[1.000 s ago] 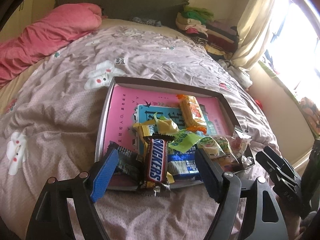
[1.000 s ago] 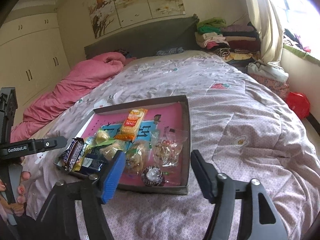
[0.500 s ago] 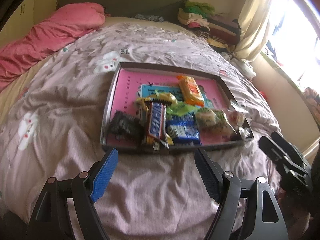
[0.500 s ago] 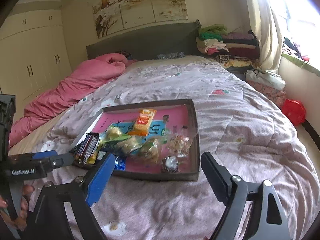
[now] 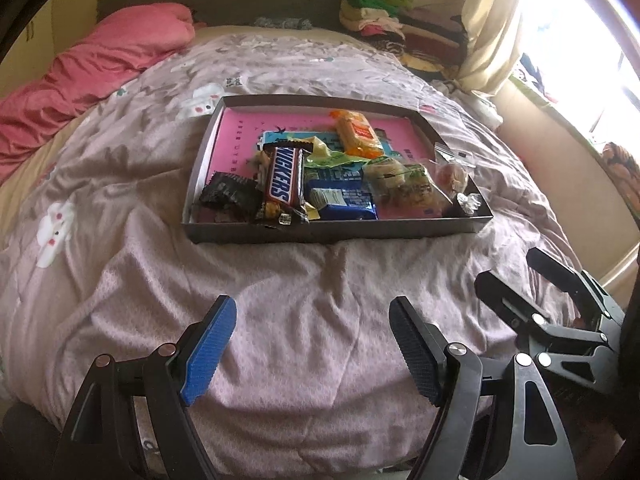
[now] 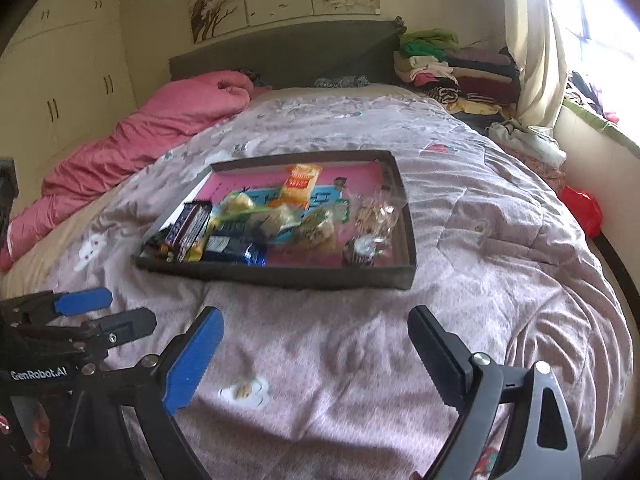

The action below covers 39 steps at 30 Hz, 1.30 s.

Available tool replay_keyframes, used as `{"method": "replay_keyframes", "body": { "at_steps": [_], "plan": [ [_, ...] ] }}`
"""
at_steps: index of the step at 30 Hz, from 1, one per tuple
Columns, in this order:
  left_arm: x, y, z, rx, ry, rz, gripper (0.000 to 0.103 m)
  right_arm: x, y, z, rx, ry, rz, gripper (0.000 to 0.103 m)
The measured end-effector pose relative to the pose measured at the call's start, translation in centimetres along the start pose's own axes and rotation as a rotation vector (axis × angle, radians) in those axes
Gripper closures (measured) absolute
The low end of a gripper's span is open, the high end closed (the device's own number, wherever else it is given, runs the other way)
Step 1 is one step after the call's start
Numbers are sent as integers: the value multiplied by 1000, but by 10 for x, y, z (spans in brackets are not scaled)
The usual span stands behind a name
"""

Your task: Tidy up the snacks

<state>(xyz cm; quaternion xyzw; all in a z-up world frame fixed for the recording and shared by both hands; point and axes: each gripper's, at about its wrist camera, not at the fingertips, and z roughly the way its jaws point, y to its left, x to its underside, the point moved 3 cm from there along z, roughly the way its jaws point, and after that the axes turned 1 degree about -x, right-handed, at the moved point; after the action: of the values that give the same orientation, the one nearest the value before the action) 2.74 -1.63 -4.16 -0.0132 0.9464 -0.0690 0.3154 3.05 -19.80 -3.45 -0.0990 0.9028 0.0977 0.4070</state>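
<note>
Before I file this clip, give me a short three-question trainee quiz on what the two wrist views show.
1. True or false: the left hand-held gripper is shut on the Snickers bar.
2. Multiple choice: the orange-wrapped snack lies (A) on the bedspread beside the tray, (B) inside the tray toward its far side, (C) between the right hand-held gripper's fingers.
3. Fill in: the tray rests on a bed with a ____ blanket bunched along its left side.

Key: 1 false, both hand-held grippers are open and hold nothing, short of the tray. 2 B. 3 pink.
</note>
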Motion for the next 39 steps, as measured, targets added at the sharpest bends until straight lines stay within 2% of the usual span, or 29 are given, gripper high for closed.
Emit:
{"method": "replay_keyframes", "body": {
  "at_steps": [10, 39],
  "plan": [
    [4, 9, -5, -10, -3, -27, 23, 5, 4, -11, 46, -19, 2, 8],
    [4, 16, -13, -47, -18, -27, 23, 7, 2, -9, 31, -12, 31, 6]
  ]
}}
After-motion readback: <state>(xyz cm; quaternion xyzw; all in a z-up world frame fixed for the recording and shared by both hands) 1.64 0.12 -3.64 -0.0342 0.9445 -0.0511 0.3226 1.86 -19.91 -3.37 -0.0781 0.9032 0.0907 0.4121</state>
